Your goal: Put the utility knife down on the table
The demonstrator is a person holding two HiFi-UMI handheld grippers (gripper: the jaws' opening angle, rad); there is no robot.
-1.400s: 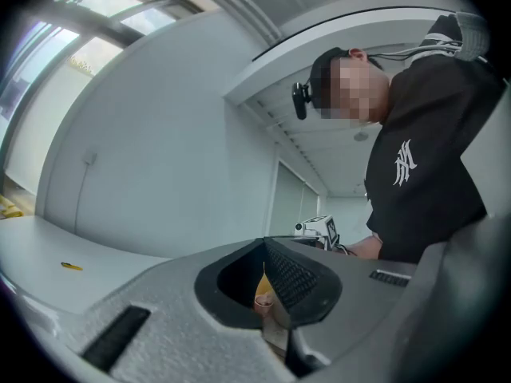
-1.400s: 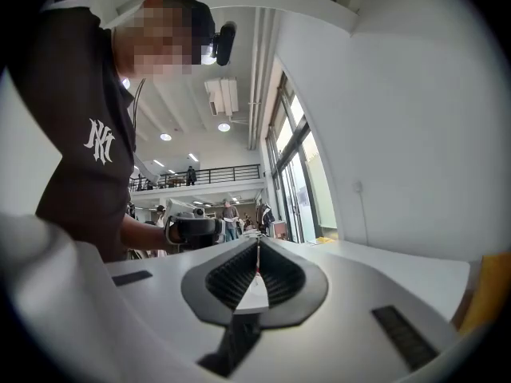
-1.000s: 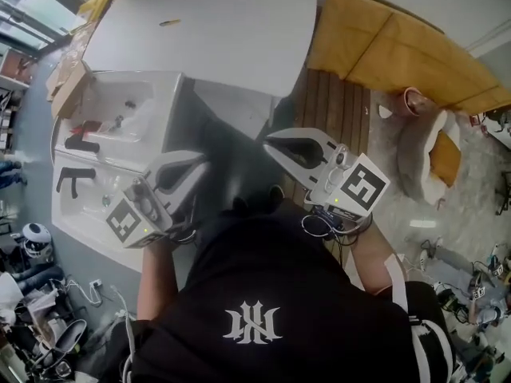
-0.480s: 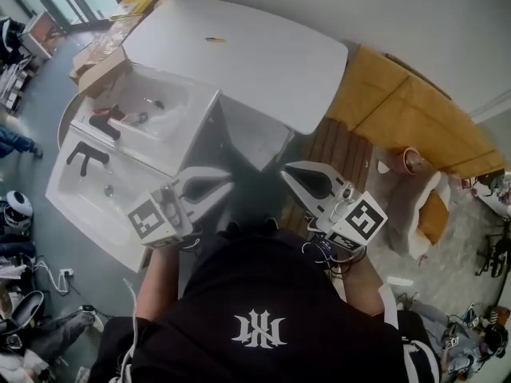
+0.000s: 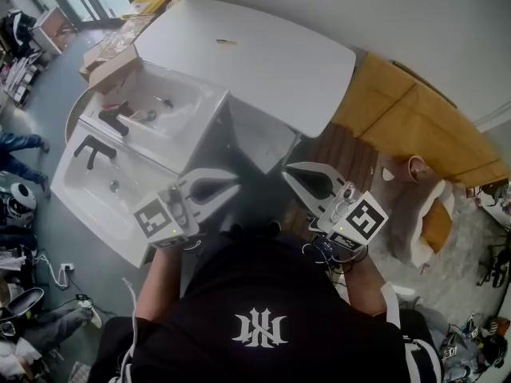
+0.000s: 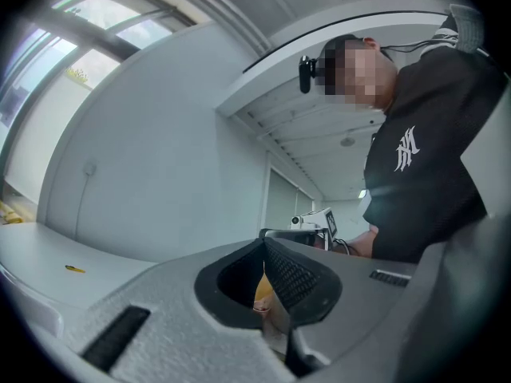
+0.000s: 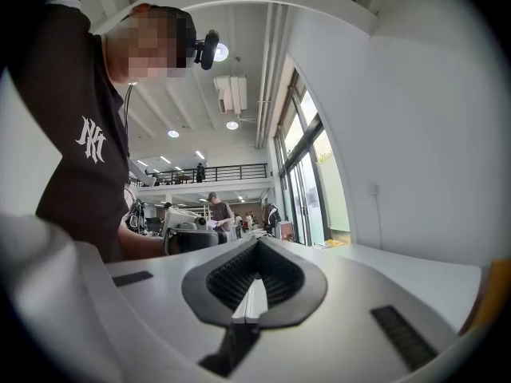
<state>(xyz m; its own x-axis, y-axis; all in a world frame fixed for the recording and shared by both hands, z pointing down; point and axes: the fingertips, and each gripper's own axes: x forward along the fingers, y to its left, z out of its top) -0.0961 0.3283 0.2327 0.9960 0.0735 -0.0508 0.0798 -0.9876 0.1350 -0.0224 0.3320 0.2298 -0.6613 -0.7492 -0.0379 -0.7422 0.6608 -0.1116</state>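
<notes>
Here, left gripper [image 5: 236, 185], right gripper [image 5: 286, 170] side by side, pointing forward — both closed, empty.

I am holding both grippers low, just in front of my chest, with my left forearm [image 5: 160, 282] and right forearm [image 5: 363, 287] bent at my sides. The left gripper [image 5: 233, 184] is pointing forward and to the right, its jaws pressing together tip to tip. The right gripper [image 5: 289, 171] is angling to the left, its jaws likewise meeting. The two tips are sitting near each other but apart, and the marker cubes [image 5: 156, 220] are facing upward.
</notes>
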